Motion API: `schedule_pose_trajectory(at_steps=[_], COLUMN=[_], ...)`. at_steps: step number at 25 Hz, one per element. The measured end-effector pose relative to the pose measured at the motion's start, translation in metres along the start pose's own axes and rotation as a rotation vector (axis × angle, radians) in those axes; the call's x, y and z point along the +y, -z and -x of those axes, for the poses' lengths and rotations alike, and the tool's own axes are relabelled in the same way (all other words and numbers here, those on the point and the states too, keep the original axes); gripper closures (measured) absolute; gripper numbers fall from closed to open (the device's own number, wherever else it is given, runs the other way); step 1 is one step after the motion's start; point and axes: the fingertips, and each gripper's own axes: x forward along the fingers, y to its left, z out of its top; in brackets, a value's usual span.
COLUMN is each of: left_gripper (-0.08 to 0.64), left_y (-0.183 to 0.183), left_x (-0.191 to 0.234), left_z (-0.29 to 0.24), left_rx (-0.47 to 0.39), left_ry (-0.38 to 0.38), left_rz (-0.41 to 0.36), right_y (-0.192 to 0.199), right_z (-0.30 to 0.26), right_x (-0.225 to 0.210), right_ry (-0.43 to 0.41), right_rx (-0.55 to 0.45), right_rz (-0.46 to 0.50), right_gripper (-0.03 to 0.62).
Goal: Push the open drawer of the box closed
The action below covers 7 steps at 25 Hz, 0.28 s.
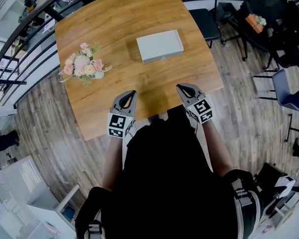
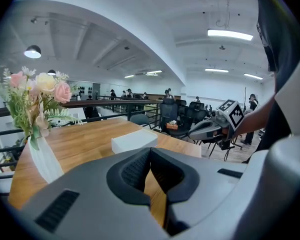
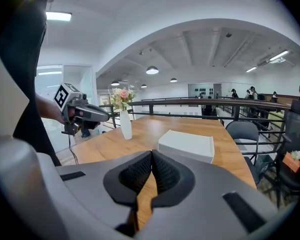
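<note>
A flat white box [image 1: 160,45] lies on the wooden table [image 1: 114,29], a little past its middle; no open drawer shows from above. It also appears as a white box [image 2: 133,140] in the left gripper view and as a white box [image 3: 187,145] in the right gripper view. My left gripper [image 1: 131,93] hovers over the table's near edge, shut and empty. My right gripper [image 1: 182,87] hangs beside it at the near edge, also shut and empty. Both are well short of the box. Their pads meet at the tips.
A white vase of pink and cream flowers [image 1: 84,66] stands on the table's left side. Black office chairs [image 1: 206,14] stand beyond the table's right edge, and a blue chair [image 1: 290,94] is farther right. A railing [image 1: 20,34] runs along the left.
</note>
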Motion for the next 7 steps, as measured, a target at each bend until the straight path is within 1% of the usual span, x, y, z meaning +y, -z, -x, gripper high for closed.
schedule_pose_trajectory(at_steps=[7], left_gripper=[0.538], left_y=[-0.002], left_x=[-0.0069], left_z=[-0.0011], left_rx=[-0.011], left_ry=[0.005], left_rz=[0.006], right_y=[0.0016], right_z=[0.003], right_x=[-0.0028], right_ry=[-0.003], right_rx=[0.008], right_rz=[0.003], right_gripper=[0.577])
